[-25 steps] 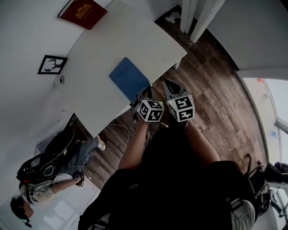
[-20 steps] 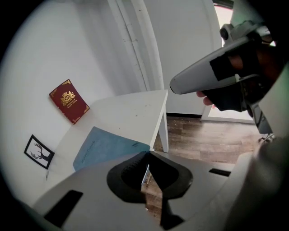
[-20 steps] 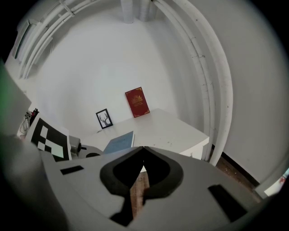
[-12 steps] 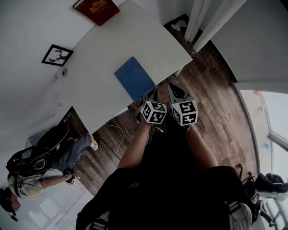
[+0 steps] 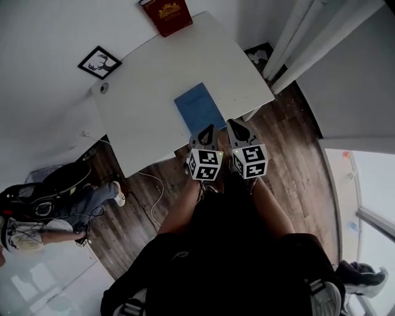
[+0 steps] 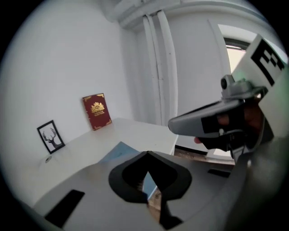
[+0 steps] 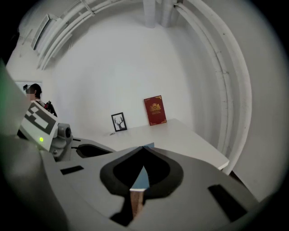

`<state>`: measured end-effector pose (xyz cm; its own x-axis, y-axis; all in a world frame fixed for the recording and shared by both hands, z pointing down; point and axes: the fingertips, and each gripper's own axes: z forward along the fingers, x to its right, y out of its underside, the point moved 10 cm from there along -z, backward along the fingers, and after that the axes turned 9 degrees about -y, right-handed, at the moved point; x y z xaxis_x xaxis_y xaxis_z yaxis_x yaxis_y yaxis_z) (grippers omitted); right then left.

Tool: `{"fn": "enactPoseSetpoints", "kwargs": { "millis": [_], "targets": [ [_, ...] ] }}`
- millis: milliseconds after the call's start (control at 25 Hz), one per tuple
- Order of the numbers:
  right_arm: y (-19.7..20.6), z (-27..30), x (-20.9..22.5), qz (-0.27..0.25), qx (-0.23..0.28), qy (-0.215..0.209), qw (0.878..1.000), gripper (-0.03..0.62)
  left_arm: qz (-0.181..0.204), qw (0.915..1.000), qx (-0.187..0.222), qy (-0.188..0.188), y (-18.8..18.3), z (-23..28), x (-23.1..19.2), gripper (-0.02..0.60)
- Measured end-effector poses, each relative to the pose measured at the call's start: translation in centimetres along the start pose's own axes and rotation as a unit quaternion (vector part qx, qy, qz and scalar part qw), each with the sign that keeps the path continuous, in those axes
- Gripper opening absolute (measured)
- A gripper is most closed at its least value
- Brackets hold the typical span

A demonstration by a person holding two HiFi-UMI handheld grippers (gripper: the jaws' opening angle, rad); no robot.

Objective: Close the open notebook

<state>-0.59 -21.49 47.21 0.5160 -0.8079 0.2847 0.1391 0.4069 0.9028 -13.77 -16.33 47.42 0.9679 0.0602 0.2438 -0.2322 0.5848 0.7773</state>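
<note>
The blue notebook (image 5: 199, 108) lies flat with its cover down near the front edge of the white table (image 5: 142, 105). Both grippers hang just in front of that edge, above the wooden floor. My left gripper (image 5: 208, 128) is shut with nothing in it, its tips close to the notebook's near end. Beside it, my right gripper (image 5: 234, 124) also has its tips together and holds nothing. In the left gripper view the notebook (image 6: 116, 152) shows just past the left gripper (image 6: 147, 153). In the right gripper view a strip of the notebook (image 7: 141, 178) shows behind the right gripper (image 7: 143, 147).
A dark red book (image 5: 166, 15) leans on the wall at the table's far end. A framed deer picture (image 5: 99, 62) and a small round object (image 5: 103, 88) stand at the left. A person (image 5: 43, 213) sits on the floor left. White curtains (image 5: 296, 37) hang right.
Both grippers have risen and drawn back a little from the notebook's near edge. The notebook has stayed flat on the table.
</note>
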Motion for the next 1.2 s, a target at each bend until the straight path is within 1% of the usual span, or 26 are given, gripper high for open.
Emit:
{"fn": "enactPoseSetpoints", "kwargs": {
  "millis": [120,200,320,440,560,760,920,1200],
  "targets": [
    [-1.6,1.0,-2.8,-0.030,0.010,-0.025,0.999,0.021,-0.035,0.9976,0.049,-0.036,-1.1,-2.2,-2.8,0.002],
    [-2.9,1.5,-4.8,-0.051,0.021,-0.041,0.998,0.021,-0.064,0.9938,0.078,-0.047,-1.5,-3.9,-4.5,0.002],
    [-5.0,1.9,-7.5,-0.081,0.046,-0.057,0.994,0.021,-0.120,0.9842,0.116,-0.059,-1.4,-6.3,-6.7,0.002],
    [-6.8,2.0,-9.4,-0.103,0.067,-0.064,0.990,0.021,-0.147,0.9744,0.147,-0.086,-1.4,-8.5,-8.8,0.002],
    [-8.1,2.0,-11.2,-0.114,0.085,-0.066,0.988,0.021,-0.157,0.9655,0.178,-0.107,-1.7,-10.7,-10.5,0.002],
    [-9.6,1.4,-14.3,-0.137,0.113,-0.068,0.982,0.021,-0.156,0.9583,0.212,-0.112,-1.9,-13.4,-12.2,0.002],
    [-10.2,1.1,-15.9,-0.162,0.120,-0.074,0.977,0.021,-0.164,0.9548,0.219,-0.116,-1.7,-14.6,-12.4,0.002],
    [-10.9,0.4,-16.6,-0.168,0.132,-0.058,0.975,0.021,-0.148,0.9535,0.242,-0.103,-2.7,-15.7,-12.3,0.002]
  ]
}}
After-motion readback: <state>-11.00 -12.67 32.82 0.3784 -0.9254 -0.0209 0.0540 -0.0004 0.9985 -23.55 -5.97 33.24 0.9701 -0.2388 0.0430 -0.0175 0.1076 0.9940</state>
